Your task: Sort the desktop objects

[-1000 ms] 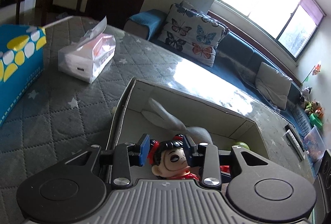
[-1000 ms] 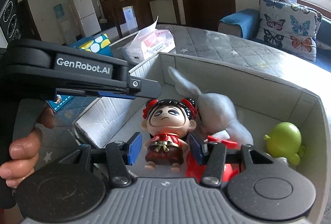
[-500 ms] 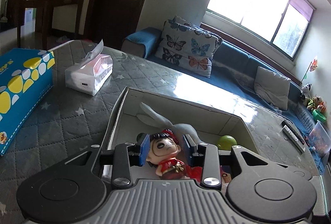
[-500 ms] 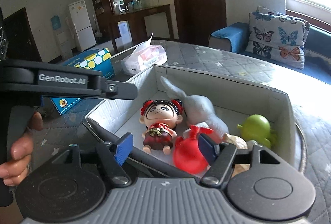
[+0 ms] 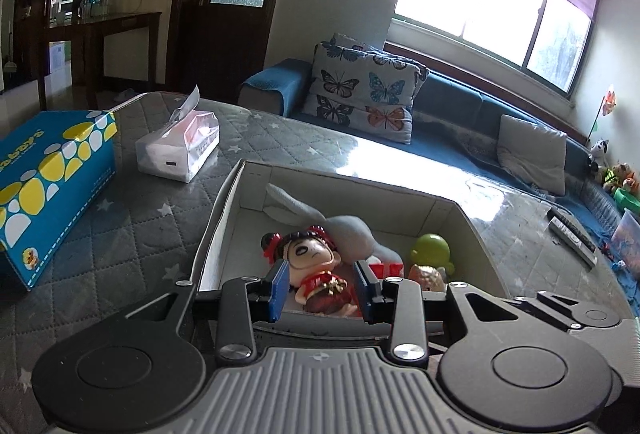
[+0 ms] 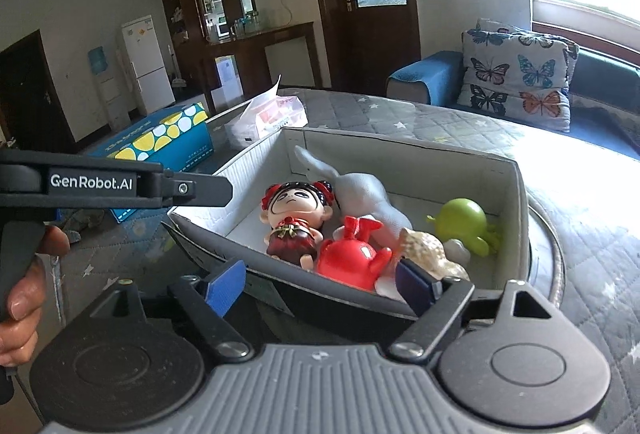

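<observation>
The left gripper (image 5: 322, 288) has its jaws parted and grasps nothing; its blue pads (image 5: 279, 288) frame the doll (image 5: 316, 266) from above the near wall of the box (image 5: 448, 211) without touching it. The right gripper (image 6: 320, 284) stands wide apart too, empty, its ribbed blue pads (image 6: 224, 284) just outside the box's dark near wall.

The doll, glossy plastic with black hair, red buns and a red dress, lies on its back in the box. Behind it, touching, rests a soft grey cloth rabbit (image 6: 362, 193), its long ear (image 6: 310, 161) reaching toward the far corner. Just beside the doll's feet sits a shiny red plastic toy (image 6: 352, 260), and next to that a rough, pale seashell (image 6: 424, 248). A smooth round green figure (image 6: 464, 218) sits in the right corner. The box is open-topped card, pale inside, dark outside.

In the right camera the side of the left gripper shows, printed "GenRobot.AI" (image 6: 91, 181), with a hand (image 6: 24, 298) on its grip.

The desk (image 5: 132, 230) wears a grey quilted cover with white stars under a glassy sheet. On it, well apart from the box, lie a soft plastic pack of tissues (image 5: 180, 149) and a blue carton (image 5: 48, 181) with yellow and white spots; its lettering is too small to read. Beyond stands a blue sofa (image 5: 460, 105) with a butterfly cushion (image 5: 364, 93).
</observation>
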`<state>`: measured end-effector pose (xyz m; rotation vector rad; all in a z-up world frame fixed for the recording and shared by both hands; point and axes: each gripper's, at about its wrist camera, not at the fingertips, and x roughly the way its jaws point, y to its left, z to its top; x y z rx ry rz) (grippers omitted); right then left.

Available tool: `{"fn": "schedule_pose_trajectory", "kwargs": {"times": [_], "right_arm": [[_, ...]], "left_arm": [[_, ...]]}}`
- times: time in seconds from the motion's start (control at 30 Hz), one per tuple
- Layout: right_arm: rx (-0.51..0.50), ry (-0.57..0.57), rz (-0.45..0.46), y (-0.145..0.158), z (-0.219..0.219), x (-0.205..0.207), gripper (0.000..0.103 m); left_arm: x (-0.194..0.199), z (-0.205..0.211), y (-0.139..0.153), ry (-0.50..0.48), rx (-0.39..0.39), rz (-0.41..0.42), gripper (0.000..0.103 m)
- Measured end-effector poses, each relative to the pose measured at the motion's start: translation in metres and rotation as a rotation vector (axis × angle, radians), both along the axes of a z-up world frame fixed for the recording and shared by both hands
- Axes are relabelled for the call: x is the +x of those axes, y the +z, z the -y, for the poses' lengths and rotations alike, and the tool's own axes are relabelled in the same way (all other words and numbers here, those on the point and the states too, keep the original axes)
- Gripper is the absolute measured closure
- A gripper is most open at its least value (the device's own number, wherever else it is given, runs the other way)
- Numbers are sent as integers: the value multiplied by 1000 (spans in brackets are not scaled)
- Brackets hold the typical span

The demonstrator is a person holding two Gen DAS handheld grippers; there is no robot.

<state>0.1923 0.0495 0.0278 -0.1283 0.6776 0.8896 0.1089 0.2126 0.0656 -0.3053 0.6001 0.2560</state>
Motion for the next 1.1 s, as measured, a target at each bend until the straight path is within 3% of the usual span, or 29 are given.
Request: {"fn": "schedule_pose_trajectory", "kwargs": {"times": [0.3, 0.57, 1.1], "right_arm": [[9, -27, 33, -2, 16, -14, 0], [3, -52, 72, -5, 29, -27, 0], [-30, -75, 47, -16, 42, -34, 0]], "left_arm": [[-12, 8, -9, 6, 25, -26, 66], [-23, 16, -15, -3, 67, -40, 65], [-31, 28, -28, -26, 92, -101, 64]]}}
